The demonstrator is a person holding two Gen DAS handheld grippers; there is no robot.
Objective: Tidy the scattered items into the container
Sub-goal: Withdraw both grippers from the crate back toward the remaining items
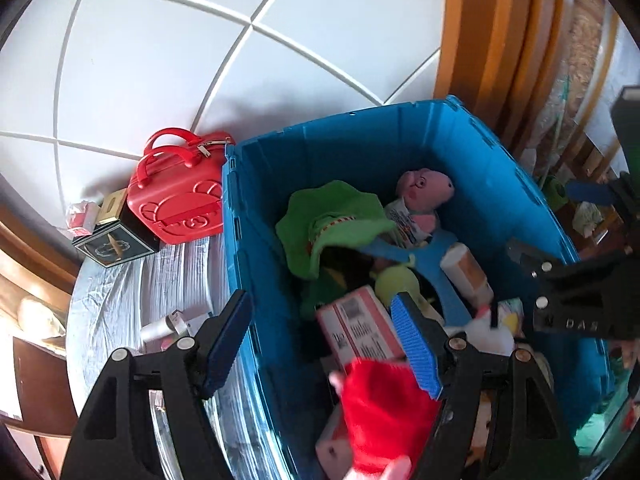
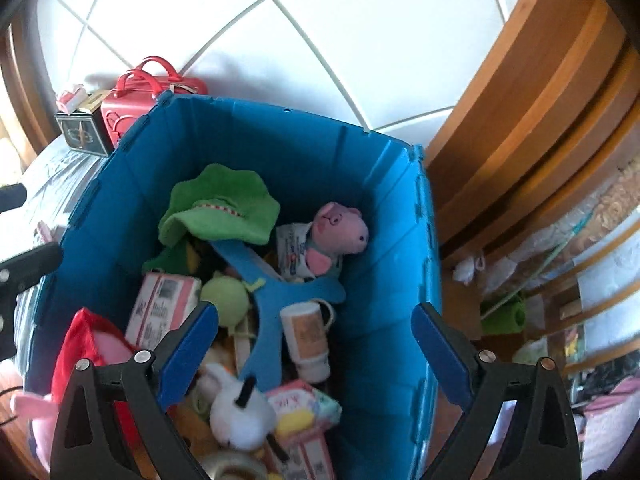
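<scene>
Both grippers gape, left (image 1: 324, 344), right (image 2: 316, 354) | white-tiled floor (image 1: 168, 68) | silver-wrapped table (image 1: 120, 292)

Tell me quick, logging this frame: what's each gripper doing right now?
Left gripper: open, holding nothing, above the blue bin with the red plush just below.
Right gripper: open, empty, over the bin.

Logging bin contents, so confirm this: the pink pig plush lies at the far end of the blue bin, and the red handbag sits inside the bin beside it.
One detail is wrong. The red handbag is not inside the blue bin; it stands outside, against the bin's outer wall, next to a dark tin, as the left wrist view shows. The pink pig plush does lie at the bin's far end.
</scene>
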